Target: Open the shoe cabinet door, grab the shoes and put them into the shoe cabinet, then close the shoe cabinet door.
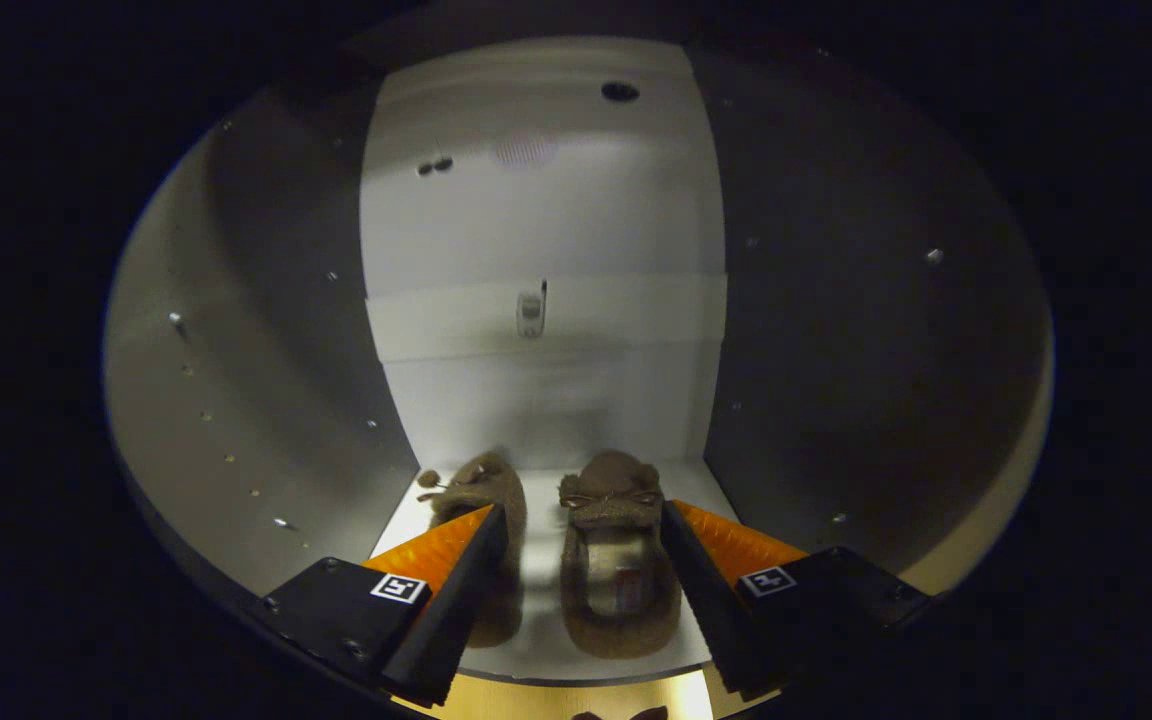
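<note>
**A:** Report the claw status.

**B:** We record the gripper as released: its two orange-faced fingers stand spread wide apart and press on nothing. Each finger carries a black mount with a square marker.

**A:** Locate the task items.

**B:** We see the shoes, a brown fuzzy pair, lying on the white floor panel inside the shoe cabinet. The right shoe lies in the gap between the fingers, its toe at 12 o'clock and its opening toward us. The left shoe lies at 9 o'clock from it, just beside it and partly hidden behind the left finger. We cannot tell whether either finger touches a shoe.

**A:** Describe the enclosure.

**B:** We note a grey side wall at 9 o'clock of the shoes and a darker side wall at 3 o'clock, both dotted with small pins and holes. The white back panel stands at 12 o'clock, beyond the shoes. A horizontal rail crosses that panel, with a small metal fitting at its middle. Higher up on the panel we see a dark round hole and two small dark spots.
</note>
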